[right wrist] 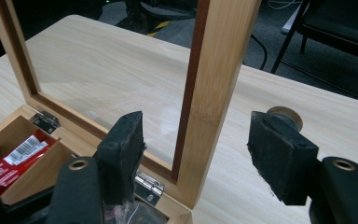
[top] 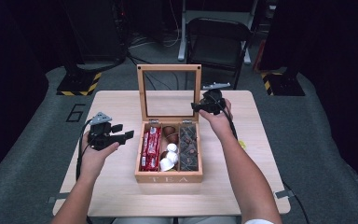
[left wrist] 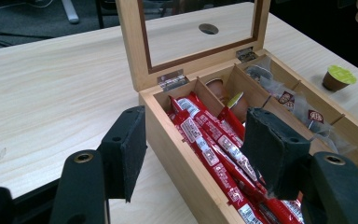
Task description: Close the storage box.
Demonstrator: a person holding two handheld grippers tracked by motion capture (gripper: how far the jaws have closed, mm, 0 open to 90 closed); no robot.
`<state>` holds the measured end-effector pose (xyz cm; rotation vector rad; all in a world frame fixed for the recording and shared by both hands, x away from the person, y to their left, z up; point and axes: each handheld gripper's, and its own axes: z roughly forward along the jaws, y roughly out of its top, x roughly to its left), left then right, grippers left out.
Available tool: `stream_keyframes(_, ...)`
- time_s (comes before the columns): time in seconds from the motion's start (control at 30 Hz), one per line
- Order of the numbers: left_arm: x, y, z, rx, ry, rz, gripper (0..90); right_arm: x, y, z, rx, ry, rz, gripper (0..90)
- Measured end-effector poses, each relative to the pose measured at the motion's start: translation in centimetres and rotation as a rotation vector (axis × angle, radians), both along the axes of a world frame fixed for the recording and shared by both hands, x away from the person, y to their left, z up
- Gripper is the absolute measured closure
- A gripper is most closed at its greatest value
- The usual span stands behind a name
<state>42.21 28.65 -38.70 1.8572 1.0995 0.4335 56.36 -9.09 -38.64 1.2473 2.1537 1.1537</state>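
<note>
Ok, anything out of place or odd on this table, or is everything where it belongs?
One thing: a green-lidded capsule stands alone on the table, right of the open tea box, while similar capsules sit in the box's middle compartment. Nothing looks spilled or damaged; the lid stands upright.

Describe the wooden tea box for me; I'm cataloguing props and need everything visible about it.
The wooden tea box sits mid-table, pale wood with "TEA" lettered on its front wall. Its lid, a wooden frame around a clear pane, stands open and upright on two metal hinges. Dividers split the inside into three lengthwise compartments: red wrapped sticks at the left, brown and white capsules in the middle, clear tea-bag packets at the right. The right gripper straddles the lid's side rail, jaws open; contact unclear.
</note>
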Motion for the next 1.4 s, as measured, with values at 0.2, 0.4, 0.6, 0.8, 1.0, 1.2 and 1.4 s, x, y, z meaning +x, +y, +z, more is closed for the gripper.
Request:
stream_keyframes(0.2, 0.0, 0.2, -0.1, -0.003, 0.003, 0.001, 39.6, 0.7, 0.3, -0.6, 0.007, 0.012, 0.000, 35.0)
stream_keyframes(0.4, -0.2, 0.3, -0.3, 0.002, 0.007, 0.007, 39.6, 1.2, 0.5, -0.9, 0.015, 0.014, 0.004, 34.8)
stream_keyframes(0.6, -0.5, 0.3, -0.3, -0.001, 0.004, 0.002, 39.6, 1.5, 0.8, -1.1, 0.031, 0.009, 0.011, 34.8)
stream_keyframes(0.8, -0.7, -0.1, -0.3, 0.000, 0.006, -0.010, 39.6, 1.8, 1.2, -1.1, 0.031, 0.009, 0.023, 34.8)
stream_keyframes(1.0, -0.9, -0.1, -0.2, 0.001, 0.005, -0.016, 39.7, 2.0, 1.8, -1.1, 0.026, 0.014, 0.028, 34.1)
stream_keyframes(1.2, -0.9, 0.0, -0.2, -0.001, 0.005, -0.012, 39.6, 2.2, 2.0, -1.1, 0.019, 0.013, 0.022, 33.7)
stream_keyframes(1.4, -0.8, 0.0, -0.2, -0.002, 0.004, -0.009, 39.7, 2.3, 2.1, -1.1, 0.031, 0.021, 0.021, 33.7)
